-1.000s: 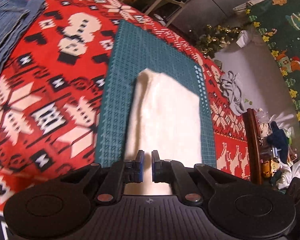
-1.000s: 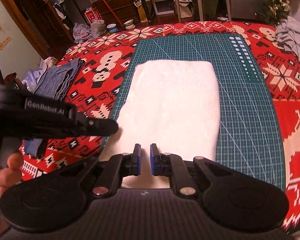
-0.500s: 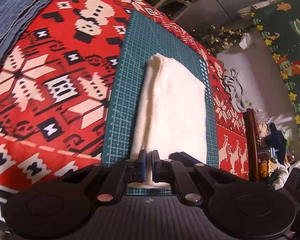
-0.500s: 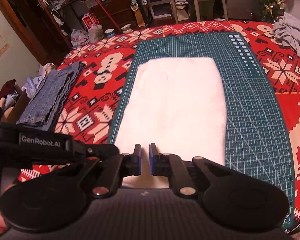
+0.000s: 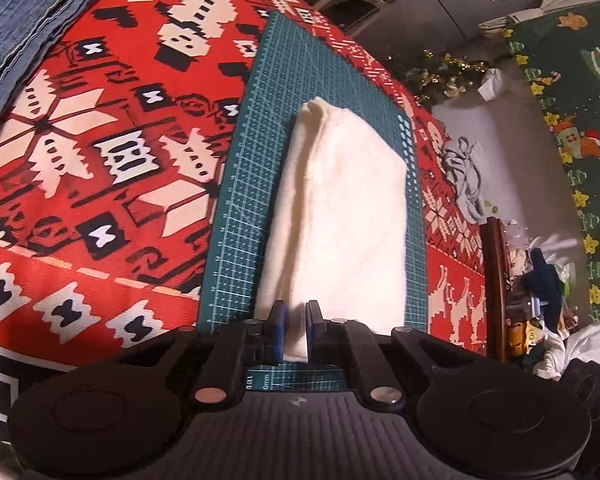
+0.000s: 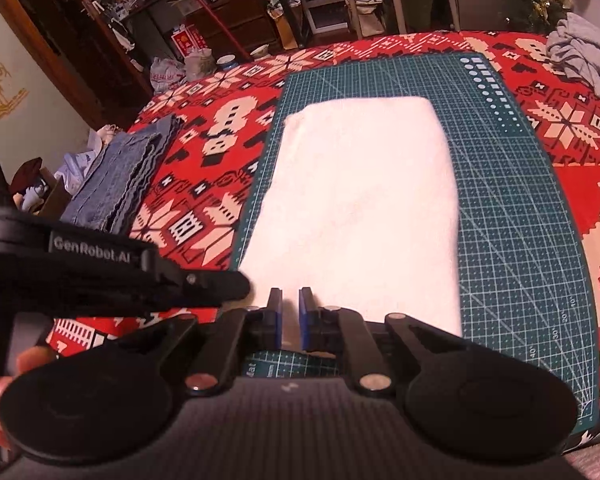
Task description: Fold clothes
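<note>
Near edge of white cloth (image 6: pixel 360 208) behind the jaws; folded jeans (image 5: pixel 24 12) cropped by frame edge

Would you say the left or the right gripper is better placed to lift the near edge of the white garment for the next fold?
Neither clearly. The left gripper and right gripper both sit nearly closed at the near edge of the white garment, side by side, left nearer its left corner. A two-handed lift looks likeliest.
</note>
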`<move>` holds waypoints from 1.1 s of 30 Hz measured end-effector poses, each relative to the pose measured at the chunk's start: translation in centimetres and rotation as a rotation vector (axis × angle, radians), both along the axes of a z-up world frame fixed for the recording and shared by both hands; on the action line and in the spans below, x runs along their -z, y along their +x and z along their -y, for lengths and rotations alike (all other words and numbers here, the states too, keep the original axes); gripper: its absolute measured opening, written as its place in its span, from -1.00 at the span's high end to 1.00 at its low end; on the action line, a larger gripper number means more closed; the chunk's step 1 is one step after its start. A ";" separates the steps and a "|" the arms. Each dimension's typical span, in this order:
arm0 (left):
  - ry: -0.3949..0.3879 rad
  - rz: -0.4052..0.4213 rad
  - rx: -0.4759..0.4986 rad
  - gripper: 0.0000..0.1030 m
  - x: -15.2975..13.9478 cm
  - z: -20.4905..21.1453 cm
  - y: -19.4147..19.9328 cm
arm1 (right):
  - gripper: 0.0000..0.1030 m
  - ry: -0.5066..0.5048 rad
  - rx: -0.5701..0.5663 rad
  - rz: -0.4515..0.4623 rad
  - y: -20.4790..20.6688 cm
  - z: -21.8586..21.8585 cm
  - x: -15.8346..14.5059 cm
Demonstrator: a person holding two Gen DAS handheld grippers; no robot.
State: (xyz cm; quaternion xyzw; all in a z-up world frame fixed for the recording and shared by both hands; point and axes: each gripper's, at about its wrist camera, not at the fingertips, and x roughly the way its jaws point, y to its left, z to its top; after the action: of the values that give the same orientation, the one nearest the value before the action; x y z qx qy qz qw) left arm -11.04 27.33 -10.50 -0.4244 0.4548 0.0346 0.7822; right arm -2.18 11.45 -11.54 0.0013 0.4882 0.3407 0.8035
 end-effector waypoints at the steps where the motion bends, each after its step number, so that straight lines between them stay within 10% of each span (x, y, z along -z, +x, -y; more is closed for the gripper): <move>1: 0.019 0.004 0.005 0.91 -0.1 0.2 -0.1 | 0.83 -0.002 -0.002 -0.001 -0.1 0.1 0.1; 16: -0.031 -0.023 -0.030 0.66 0.3 -0.1 -1.2 | 0.79 -0.248 -0.377 0.487 -7.1 -0.9 -1.1; 33: -0.070 0.008 -0.030 0.87 0.3 -0.1 -1.8 | 0.69 -0.568 -0.638 0.905 -12.6 -6.2 3.6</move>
State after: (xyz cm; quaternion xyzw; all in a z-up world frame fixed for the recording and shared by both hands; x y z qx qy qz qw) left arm -12.87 27.41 -10.80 -0.4585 0.4462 0.0289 0.7680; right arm -14.78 17.67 -15.13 -0.5028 0.1472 0.3877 0.7584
